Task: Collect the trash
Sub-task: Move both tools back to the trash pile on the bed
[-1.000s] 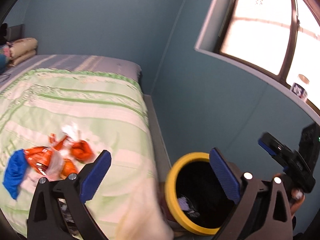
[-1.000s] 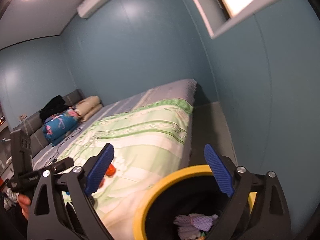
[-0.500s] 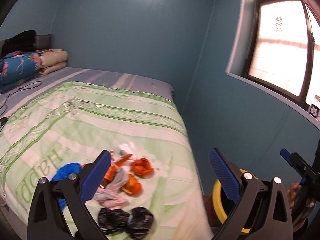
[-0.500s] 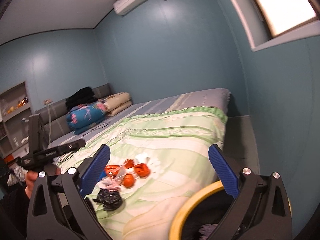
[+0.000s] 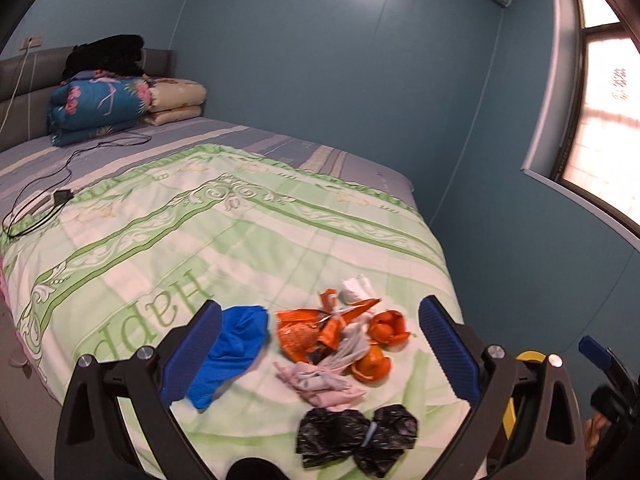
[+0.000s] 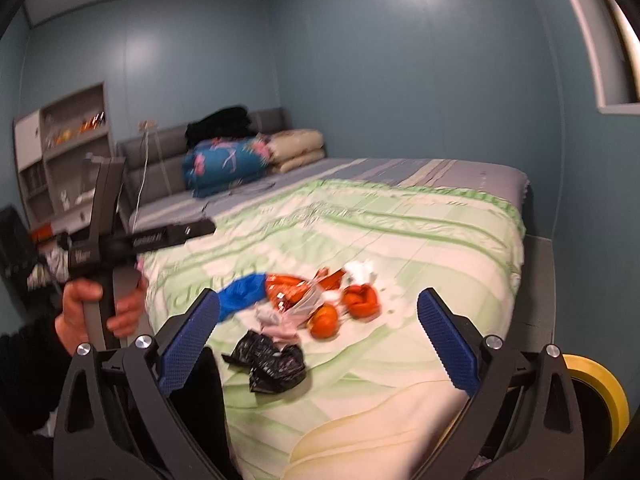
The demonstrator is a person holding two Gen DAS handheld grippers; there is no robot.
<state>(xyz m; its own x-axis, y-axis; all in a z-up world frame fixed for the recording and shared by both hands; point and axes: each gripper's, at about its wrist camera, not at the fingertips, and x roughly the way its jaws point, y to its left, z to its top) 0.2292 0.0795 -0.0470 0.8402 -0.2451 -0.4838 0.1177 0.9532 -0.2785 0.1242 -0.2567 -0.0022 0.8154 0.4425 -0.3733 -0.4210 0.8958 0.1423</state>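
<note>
Since a second ago both cameras have swung away from the yellow-rimmed black trash bin [image 6: 596, 384], which then filled the lower centre and now sits at the lower right edge of each frame, off the bed's corner. The pile of trash has come to the lower middle.

The green-and-white patterned quilt [image 5: 224, 240] spreads wide and bare across the upper left of the left wrist view; its right edge drops off close beside the pile, toward the teal wall.

The left gripper [image 5: 320, 352] has its blue-padded jaws wide apart, holding nothing, framing the pile. The right gripper [image 6: 318, 340] is likewise spread and empty.

In the pile: a crumpled blue cloth-like wad [image 5: 236, 352] at the left, just beside an orange foil wrapper [image 5: 304, 334] whose torn points aim to the upper right; two orange peel pieces [image 5: 386, 326] to its right; a white tissue wad [image 5: 356, 288] above; a pinkish-grey crumpled paper [image 5: 320, 384] below, its long axis running lower right; and a knotted black plastic bag [image 5: 356, 436] nearest the camera, lying left to right.

A black cable [image 5: 44, 200] lies at the far left, and folded blankets [image 5: 100, 108] are stacked at the upper left.
</note>
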